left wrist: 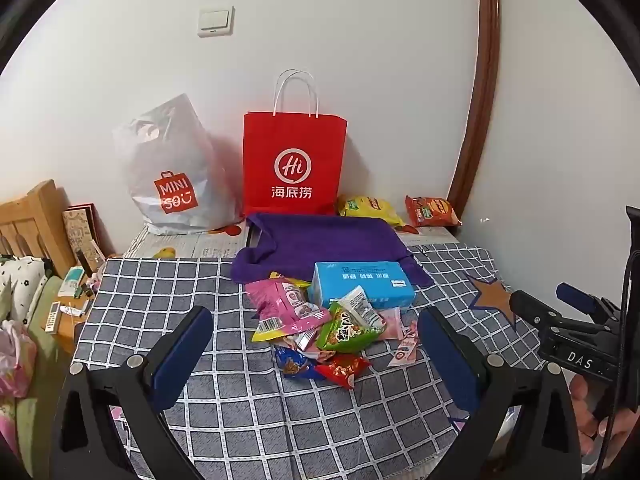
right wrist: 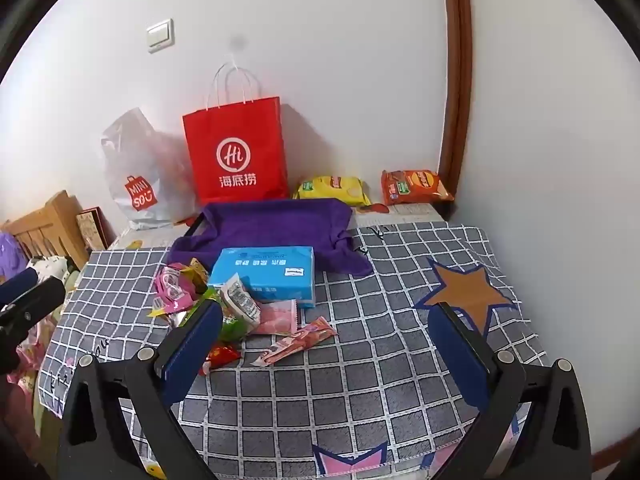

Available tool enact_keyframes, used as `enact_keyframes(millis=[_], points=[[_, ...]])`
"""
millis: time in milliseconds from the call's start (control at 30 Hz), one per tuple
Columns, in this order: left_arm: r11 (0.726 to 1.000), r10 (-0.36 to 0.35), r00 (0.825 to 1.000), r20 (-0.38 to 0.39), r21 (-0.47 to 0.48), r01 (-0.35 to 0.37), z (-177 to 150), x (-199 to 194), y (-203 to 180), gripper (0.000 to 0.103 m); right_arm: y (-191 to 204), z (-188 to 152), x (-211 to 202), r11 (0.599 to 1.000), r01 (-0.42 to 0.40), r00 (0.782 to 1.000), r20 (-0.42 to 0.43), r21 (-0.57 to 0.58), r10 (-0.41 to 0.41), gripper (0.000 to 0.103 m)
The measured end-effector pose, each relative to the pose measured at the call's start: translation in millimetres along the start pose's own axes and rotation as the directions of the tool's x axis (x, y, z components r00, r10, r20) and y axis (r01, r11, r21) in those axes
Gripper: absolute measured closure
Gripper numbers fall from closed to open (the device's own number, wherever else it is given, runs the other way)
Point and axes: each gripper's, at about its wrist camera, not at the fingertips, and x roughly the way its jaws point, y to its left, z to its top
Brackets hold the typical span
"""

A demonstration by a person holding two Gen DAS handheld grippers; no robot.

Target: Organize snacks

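On the checked cloth (left wrist: 168, 300) in the left wrist view, a heap of snack packets (left wrist: 320, 328) lies against a blue tissue box (left wrist: 364, 284), ahead of the left gripper (left wrist: 316, 344), wide open and empty. In the right wrist view, the right gripper (right wrist: 328, 340) gapes empty too, the heap beside its left finger (right wrist: 192, 344), below a red Haidilao bag (right wrist: 238, 152).

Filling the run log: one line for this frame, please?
phase: pre-grasp | left gripper: open, empty | right gripper: open, empty | snack pile: loose on checked cloth, beside blue box | red bag: upright at wall
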Motion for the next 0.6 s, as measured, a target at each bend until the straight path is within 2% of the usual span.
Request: enact_keyframes(millis=[133, 600], points=[[1.000, 0.013, 0.999, -0.040, -0.007, -0.014, 4.5, 2.2, -1.8, 0.000, 2.4, 0.0, -2.1, 1.000, 0.001, 1.000, 0.001, -0.015, -0.001, 0.001], [1.000, -0.005, 1.000, 0.005, -0.025, 0.005, 9.7, -6.7, 4.9, 0.001, 1.3, -0.9, -5.3, 1.000, -0.009, 1.000, -0.004, 0.011, 0.009, 0.001]])
